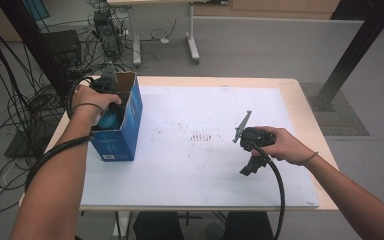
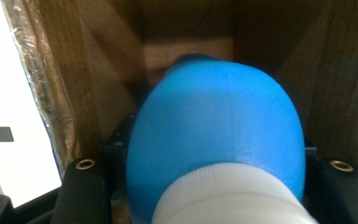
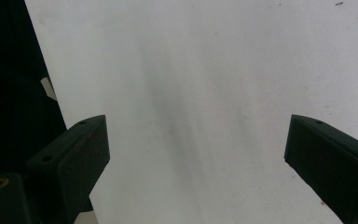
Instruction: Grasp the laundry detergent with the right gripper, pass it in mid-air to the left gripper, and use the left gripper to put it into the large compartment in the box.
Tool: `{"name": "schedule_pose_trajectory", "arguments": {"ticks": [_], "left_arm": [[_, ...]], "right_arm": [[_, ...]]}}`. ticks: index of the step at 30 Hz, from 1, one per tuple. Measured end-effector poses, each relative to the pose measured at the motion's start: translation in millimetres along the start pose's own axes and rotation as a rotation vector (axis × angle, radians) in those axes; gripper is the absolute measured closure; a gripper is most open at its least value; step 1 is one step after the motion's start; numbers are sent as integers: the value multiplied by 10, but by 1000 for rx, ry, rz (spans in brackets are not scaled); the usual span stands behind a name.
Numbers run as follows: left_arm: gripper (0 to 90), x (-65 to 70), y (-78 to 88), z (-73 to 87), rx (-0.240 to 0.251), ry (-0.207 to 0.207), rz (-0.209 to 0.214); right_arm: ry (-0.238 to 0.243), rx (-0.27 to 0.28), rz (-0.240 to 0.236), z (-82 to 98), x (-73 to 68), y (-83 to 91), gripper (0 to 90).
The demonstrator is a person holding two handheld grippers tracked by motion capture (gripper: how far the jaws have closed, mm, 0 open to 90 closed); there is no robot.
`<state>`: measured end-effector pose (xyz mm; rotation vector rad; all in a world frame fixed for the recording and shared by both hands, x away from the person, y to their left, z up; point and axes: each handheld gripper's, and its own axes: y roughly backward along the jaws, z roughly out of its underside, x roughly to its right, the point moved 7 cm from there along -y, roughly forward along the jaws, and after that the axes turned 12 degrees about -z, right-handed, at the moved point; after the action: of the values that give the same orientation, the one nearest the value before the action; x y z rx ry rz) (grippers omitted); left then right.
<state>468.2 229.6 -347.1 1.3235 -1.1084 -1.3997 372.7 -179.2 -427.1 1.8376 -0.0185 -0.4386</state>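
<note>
A blue cardboard box (image 1: 119,137) with an open top stands at the left of the white mat (image 1: 195,170). My left gripper (image 1: 109,111) reaches down into it, shut on a blue bottle (image 2: 216,130) with a white ribbed cap (image 2: 233,200). The bottle's rounded blue body (image 1: 111,120) shows just inside the box mouth, and brown cardboard walls (image 2: 98,70) surround it. My right gripper (image 1: 250,167) is held over the mat at the right, apart from the box. Its jaws (image 3: 196,154) stand wide open with only white mat between them.
The wooden table (image 1: 307,115) shows as a rim around the mat. Faint red marks (image 1: 201,136) sit mid-mat. Tangled cables (image 1: 15,105) lie on the floor at the left, and a black post (image 1: 352,50) rises at the back right.
</note>
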Motion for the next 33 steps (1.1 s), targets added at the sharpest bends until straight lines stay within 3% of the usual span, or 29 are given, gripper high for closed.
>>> {"name": "schedule_pose_trajectory", "arguments": {"ticks": [33], "left_arm": [[388,-5,-16,5,0,3,6]], "right_arm": [[-2,12,-2,-11,-6,-4,62]]}}
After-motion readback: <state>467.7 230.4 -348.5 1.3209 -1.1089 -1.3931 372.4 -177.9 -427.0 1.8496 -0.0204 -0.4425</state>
